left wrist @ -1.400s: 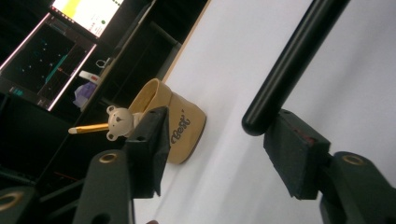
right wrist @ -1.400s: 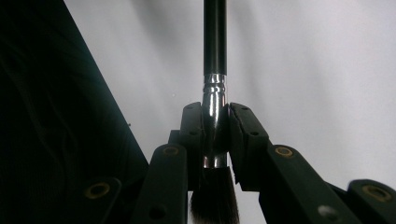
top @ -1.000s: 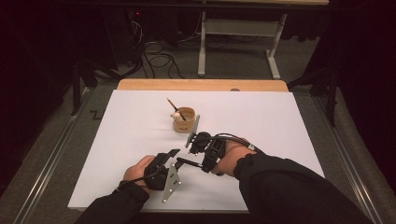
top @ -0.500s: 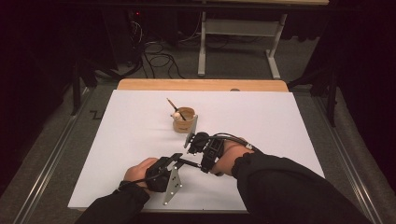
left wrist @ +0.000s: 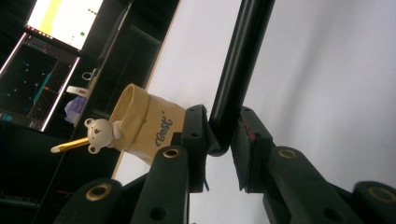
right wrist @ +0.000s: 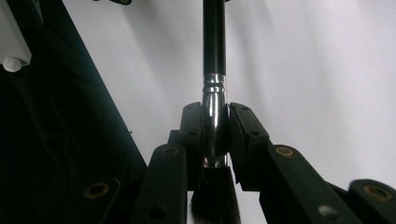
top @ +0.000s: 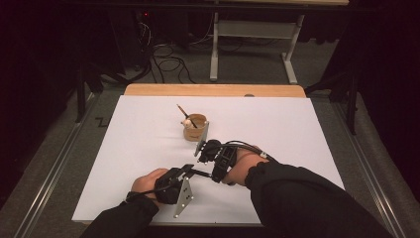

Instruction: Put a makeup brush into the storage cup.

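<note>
A black-handled brush hangs level above the white sheet between my two grippers. My right gripper is shut on its shiny metal ferrule, with the dark bristles behind the pads. My left gripper has just been closing, and its pads now press on the end of the brush handle. In the high view the left gripper and right gripper face each other near the front of the sheet. A tan cup with a small bear figure stands beyond them.
A white sheet covers the table, with a wooden strip along its far edge. A stick leans out of the cup. Cables and a desk frame lie beyond the table. Lit screens stand off to the side.
The left gripper's jaws have closed onto the end of the brush handle. Both hands have stayed where they were.
</note>
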Motion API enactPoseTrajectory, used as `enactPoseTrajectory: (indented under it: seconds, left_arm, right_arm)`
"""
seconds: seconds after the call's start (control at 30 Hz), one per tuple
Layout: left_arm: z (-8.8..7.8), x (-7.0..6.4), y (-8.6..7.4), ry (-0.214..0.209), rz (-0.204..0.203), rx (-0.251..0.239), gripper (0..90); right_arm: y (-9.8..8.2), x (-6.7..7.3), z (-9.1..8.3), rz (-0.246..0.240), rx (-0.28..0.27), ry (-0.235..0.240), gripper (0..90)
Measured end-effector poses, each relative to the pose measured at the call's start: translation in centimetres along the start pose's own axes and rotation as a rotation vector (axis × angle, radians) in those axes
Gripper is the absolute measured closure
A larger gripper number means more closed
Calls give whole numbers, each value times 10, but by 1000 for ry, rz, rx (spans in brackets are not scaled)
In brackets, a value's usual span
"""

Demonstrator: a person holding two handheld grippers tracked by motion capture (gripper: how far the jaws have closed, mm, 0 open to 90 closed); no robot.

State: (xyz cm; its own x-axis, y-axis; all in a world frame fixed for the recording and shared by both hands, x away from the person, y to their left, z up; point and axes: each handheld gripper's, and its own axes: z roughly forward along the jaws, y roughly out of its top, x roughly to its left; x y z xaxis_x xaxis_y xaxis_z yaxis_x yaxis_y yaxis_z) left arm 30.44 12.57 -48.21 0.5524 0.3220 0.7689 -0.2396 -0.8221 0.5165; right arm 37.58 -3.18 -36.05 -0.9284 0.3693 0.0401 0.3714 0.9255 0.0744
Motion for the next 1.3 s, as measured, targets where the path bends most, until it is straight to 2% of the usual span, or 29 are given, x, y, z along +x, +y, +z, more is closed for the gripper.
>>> enactPoseTrajectory:
  seconds: [0.23, 0.3, 0.37, 0.47, 1.1, 1.3]
  left_arm:
    - [1, 0, 0, -7, 10, 1, 775]
    - [1, 0, 0, -11, 6, 0, 780]
    - [1, 0, -1, -10, -6, -6, 784]
    - [1, 1, 0, -11, 0, 0, 787]
    - [1, 1, -1, -13, -4, -2, 789]
    - [1, 2, -2, -12, -10, 0, 789]
  right_arm:
    - [-1, -1, -3, -8, -26, -13, 761]
    - [0, -1, -5, -6, -22, -11, 719]
    - [1, -1, -6, -8, -42, -12, 691]
    - [2, -1, -8, -13, -41, -18, 648]
    - [-1, -6, -11, 16, -60, -31, 492]
    - [-3, -8, -13, 27, -53, -39, 413]
